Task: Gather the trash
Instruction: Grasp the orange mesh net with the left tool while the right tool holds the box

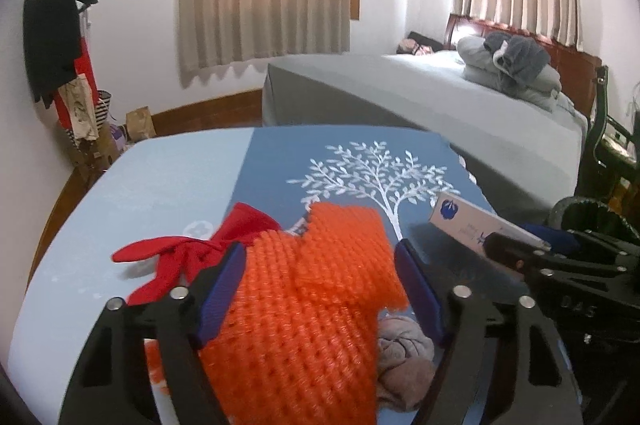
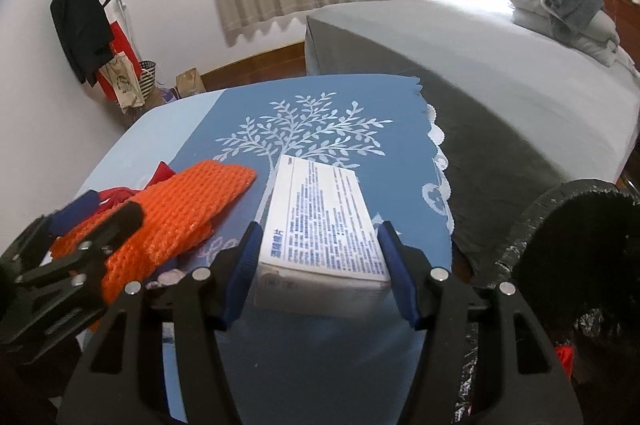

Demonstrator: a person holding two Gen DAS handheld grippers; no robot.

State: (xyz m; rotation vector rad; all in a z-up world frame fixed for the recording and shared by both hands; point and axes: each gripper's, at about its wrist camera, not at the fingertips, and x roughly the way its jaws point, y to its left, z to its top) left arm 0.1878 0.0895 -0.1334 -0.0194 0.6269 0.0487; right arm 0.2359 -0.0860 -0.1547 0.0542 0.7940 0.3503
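— Looking through the left wrist view first: what is sitting between the fingers?

— The left gripper (image 1: pixel 320 289) is straddling the orange foam net (image 1: pixel 296 309), its blue pads spread apart on either side of it. Whether they are pressing the net, I cannot tell. The net is running lengthwise away from the camera, so the fingers are crossing its short width. A red ribbon (image 1: pixel 172 261) is lying just left of it and a grey crumpled wad (image 1: pixel 404 361) near right, all on the blue tablecloth (image 1: pixel 192 185).

— And the box?

— The white carton (image 1: pixel 480 221) is showing at the right, pinched at its near end by the right gripper, with the black-lined bin (image 1: pixel 592 221) behind it.

— Now the right wrist view.

— The right gripper (image 2: pixel 320 265) is bracketing the carton (image 2: pixel 324 221), pads touching both long sides, apparently clamped on it. Its long axis is pointing straight ahead, away from the fingers. The bin (image 2: pixel 560 225) is standing off the table's right edge, just beside this hand, so the right arm is nearer to it; I judge a swing rightward is coming. The net (image 2: pixel 176 217) is lying to the left, under the left gripper (image 2: pixel 76 225).
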